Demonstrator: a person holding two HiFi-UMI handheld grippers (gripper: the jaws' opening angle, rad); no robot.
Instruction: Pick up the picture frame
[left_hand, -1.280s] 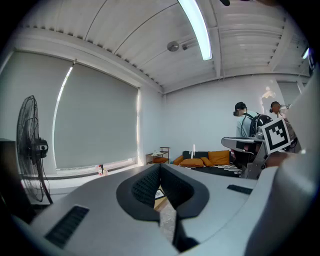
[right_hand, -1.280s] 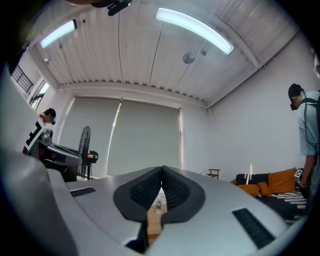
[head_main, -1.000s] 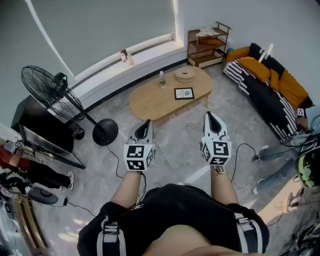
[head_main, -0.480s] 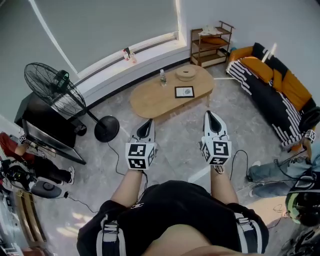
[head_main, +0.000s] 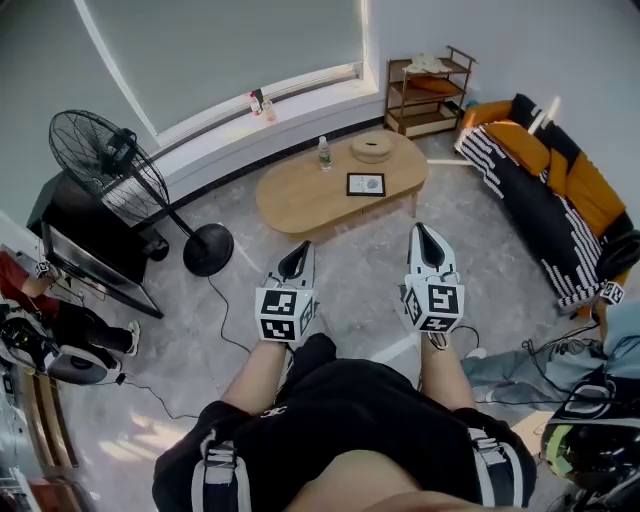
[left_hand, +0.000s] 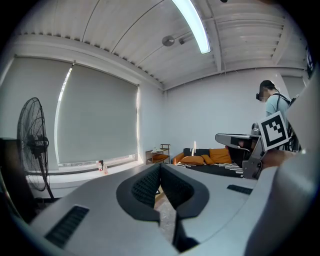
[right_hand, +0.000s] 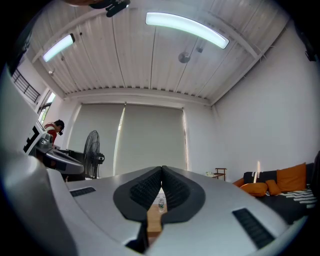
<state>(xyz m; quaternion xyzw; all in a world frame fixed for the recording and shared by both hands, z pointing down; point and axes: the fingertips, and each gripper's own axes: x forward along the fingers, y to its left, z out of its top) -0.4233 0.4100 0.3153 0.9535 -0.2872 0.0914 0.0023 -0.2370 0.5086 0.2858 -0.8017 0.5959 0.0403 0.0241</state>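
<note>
Left gripper (head_main: 296, 256), right gripper (head_main: 424, 240): you are holding both with jaws pressed together, empty, pointing ahead. Picture frame (head_main: 367, 185): lying flat on the wooden table (head_main: 295, 205), well ahead, between both grippers, seemingly slightly nearer your right.

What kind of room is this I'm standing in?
Probably a living room, perhaps a staged one: a sofa with orange cushions, a low oval wooden coffee table holding a picture frame, and a pedestal fan.
</note>
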